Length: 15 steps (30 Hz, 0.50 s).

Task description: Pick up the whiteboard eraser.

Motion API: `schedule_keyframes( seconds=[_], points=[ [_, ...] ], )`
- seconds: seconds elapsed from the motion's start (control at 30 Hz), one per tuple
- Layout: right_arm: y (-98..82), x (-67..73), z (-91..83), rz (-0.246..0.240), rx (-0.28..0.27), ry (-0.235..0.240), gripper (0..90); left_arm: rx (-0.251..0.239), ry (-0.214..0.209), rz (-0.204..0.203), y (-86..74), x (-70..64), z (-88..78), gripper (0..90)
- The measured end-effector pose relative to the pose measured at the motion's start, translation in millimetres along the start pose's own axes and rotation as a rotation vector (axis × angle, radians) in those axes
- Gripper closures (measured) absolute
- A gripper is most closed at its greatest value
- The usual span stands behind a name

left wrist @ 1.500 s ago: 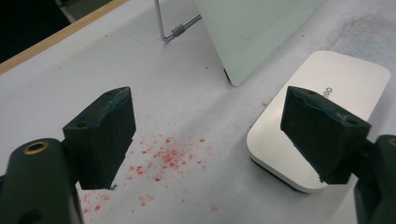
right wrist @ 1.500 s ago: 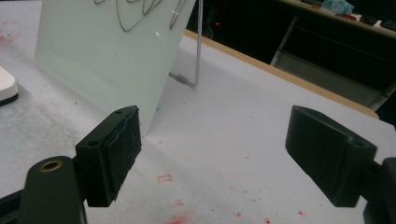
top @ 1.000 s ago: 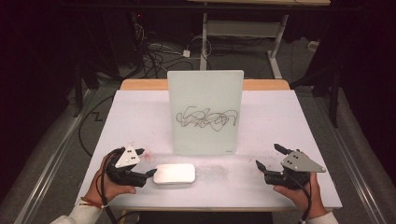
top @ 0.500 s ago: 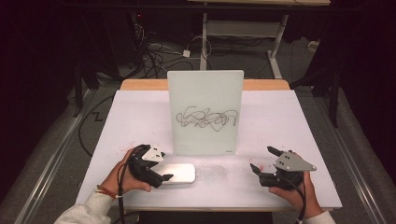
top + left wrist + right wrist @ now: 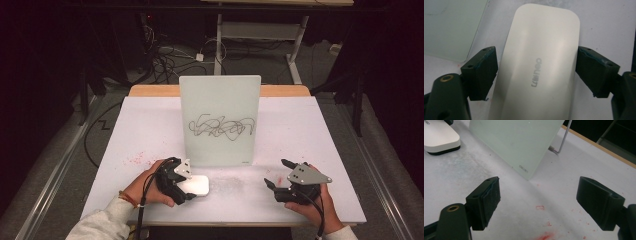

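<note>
The left gripper (image 5: 186, 186) has moved in from the left edge of the table (image 5: 150, 125) and now straddles the white eraser (image 5: 196, 185), which lies flat on the table just in front of the whiteboard's (image 5: 220, 120) lower left corner. One second earlier this gripper rested beside the eraser's left end; half a second earlier it had reached that end. In the left gripper view, the left gripper (image 5: 536, 75) has its jaws spread, one on each long side of the eraser (image 5: 536, 62); the left-hand pad sits at or against the eraser's edge, while a narrow gap shows at the right-hand pad. No squeeze is evident, so the eraser is judged bracketed but not yet gripped. The right gripper (image 5: 280, 175) has shifted slightly toward the whiteboard's lower right corner over the same interval and rests low over the table with its jaws wide apart and nothing between them, as the right gripper view (image 5: 537, 202) confirms. The whiteboard stands upright with a black scribble (image 5: 220, 127) across its middle. Judged from this layout, the likely purpose is to wipe the scribble off, and the step in hand is closing on the eraser before lifting it.
</note>
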State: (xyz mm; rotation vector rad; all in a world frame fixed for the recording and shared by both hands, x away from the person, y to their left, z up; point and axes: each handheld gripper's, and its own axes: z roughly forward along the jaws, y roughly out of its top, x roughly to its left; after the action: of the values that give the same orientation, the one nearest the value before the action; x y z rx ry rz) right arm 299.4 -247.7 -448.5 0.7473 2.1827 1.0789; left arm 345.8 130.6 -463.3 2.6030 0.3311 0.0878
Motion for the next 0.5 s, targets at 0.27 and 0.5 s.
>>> schedule_keyframes(
  seconds=[0.27,0.5],
  points=[
    [-0.8,0.6,0.7,-0.002,0.013,0.014,21.5,-0.011,0.029,0.046,0.4,-2.9,-3.4,29.0],
    [-0.3,0.2,-0.4,-0.005,0.002,0.012,21.5,-0.078,0.094,0.040,-1.4,-5.4,-14.4,29.1]
  ],
)
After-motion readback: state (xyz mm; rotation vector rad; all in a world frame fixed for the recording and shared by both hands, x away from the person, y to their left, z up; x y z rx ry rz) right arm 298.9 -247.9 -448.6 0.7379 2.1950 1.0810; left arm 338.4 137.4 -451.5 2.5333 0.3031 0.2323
